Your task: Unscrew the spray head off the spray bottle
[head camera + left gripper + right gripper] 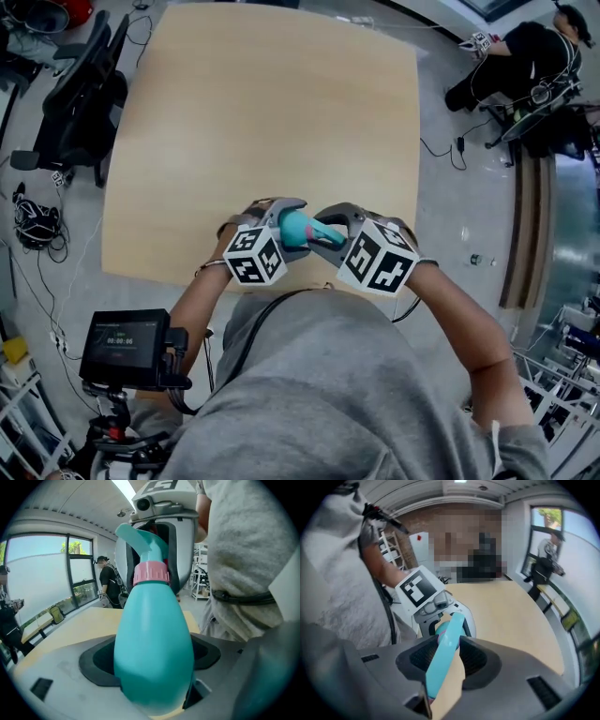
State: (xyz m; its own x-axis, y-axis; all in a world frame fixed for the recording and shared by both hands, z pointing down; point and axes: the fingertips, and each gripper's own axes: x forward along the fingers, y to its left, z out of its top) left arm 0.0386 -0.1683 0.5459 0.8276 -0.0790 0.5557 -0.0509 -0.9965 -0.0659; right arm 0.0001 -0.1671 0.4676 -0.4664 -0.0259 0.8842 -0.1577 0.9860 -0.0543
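A teal spray bottle [292, 228] is held in the air over the near edge of the wooden table [262, 112], between both grippers. My left gripper [281, 217] is shut on the bottle's round body [152, 639], which fills the left gripper view. A pink collar [151, 573] sits at the bottle's neck, and the teal spray head [139, 537] rises above it. My right gripper [446, 660] faces the left one. Its pads are closed on the narrow teal spray head [446, 644], which runs between them.
A black office chair [75, 103] stands left of the table. A person [525, 56] sits at the far right among cables. A screen on a stand [125, 349] is at my lower left. Another person [108, 581] stands by the windows.
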